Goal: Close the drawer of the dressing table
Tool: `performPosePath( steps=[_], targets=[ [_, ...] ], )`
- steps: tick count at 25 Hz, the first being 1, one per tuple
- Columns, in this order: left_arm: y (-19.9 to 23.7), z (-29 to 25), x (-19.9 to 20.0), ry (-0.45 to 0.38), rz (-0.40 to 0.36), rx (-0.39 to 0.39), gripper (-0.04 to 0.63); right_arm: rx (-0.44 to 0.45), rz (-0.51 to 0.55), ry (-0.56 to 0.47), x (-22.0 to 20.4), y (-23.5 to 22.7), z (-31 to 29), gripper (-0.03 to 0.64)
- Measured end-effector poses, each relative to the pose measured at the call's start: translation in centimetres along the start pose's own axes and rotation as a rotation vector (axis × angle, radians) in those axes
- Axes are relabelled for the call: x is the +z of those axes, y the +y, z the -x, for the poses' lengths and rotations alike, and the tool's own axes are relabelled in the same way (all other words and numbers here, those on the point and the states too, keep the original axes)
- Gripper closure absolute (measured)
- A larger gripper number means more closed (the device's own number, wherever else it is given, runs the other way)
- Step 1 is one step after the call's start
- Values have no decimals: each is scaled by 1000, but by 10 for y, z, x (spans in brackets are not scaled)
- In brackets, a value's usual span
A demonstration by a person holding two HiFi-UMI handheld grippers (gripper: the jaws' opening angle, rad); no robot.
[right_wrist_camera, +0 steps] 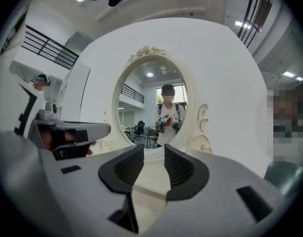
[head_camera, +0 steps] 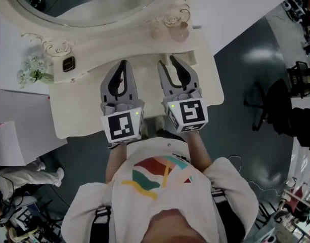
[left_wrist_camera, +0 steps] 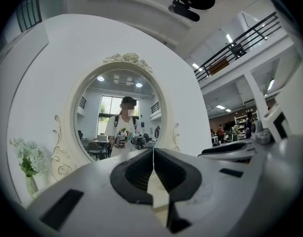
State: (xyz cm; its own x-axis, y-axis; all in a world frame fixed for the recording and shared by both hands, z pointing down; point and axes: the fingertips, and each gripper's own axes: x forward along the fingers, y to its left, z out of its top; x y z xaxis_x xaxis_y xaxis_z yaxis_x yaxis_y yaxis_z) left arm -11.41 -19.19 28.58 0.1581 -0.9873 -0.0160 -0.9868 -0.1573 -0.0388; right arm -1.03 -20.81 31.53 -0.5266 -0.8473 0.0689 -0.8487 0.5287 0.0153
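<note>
Nearest to us is the person's white shirt [head_camera: 160, 181] with bright stripes on it; just past it are the two marker cubes, the left cube [head_camera: 120, 125] and the right cube [head_camera: 189, 113], side by side and close together. From the cubes both grippers point away from the person, out over the cream dressing table [head_camera: 84, 105]. The left gripper [head_camera: 124, 63] has its jaws pressed together with nothing between them; only a thin line shows where they meet. The right gripper [head_camera: 168, 62] is just to the right of it; its jaws stand apart with a small gap, and in that gap we see only the table top, so it holds nothing. Both grippers are low over the middle of the table, near its front edge. We cannot make out the drawer; the cubes and the person's hands cover the front of the table.

Farther back on the left of the table top sits a small dark square thing [head_camera: 68, 64]; left of that is a bunch of pale flowers [head_camera: 33, 70]. At the far side stands a big oval mirror [head_camera: 89, 4] with a curly cream frame; some pink things [head_camera: 177, 33] sit by its foot on the right. In the mirror we see the person standing and holding up both grippers. Off to the right is dark grey floor [head_camera: 235, 49] and a black chair [head_camera: 276, 105].
</note>
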Motion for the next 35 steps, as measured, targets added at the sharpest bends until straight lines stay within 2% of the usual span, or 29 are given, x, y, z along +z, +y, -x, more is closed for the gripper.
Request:
performPosePath(
  steps=[6,10,21,27,35],
  targets=[
    [-14,-13,-9,2,7,-18,589,-65,-21,88,-43,-33,1,523],
    [-20,-17,-18,43,5,-28,589,-100,-34,159,-78,-52,3,519],
    [-28,-30,-32,75,-3,-30,589,-183,-84,364,-173,-94,7,491],
    [-29,-33,-41,106,-21,-31,589,-218,-113,468,-223,-107,11,486],
    [-26,-37,-45,116,-31,-12,589,-235,-130,545,-262,-111,14,486]
  ],
)
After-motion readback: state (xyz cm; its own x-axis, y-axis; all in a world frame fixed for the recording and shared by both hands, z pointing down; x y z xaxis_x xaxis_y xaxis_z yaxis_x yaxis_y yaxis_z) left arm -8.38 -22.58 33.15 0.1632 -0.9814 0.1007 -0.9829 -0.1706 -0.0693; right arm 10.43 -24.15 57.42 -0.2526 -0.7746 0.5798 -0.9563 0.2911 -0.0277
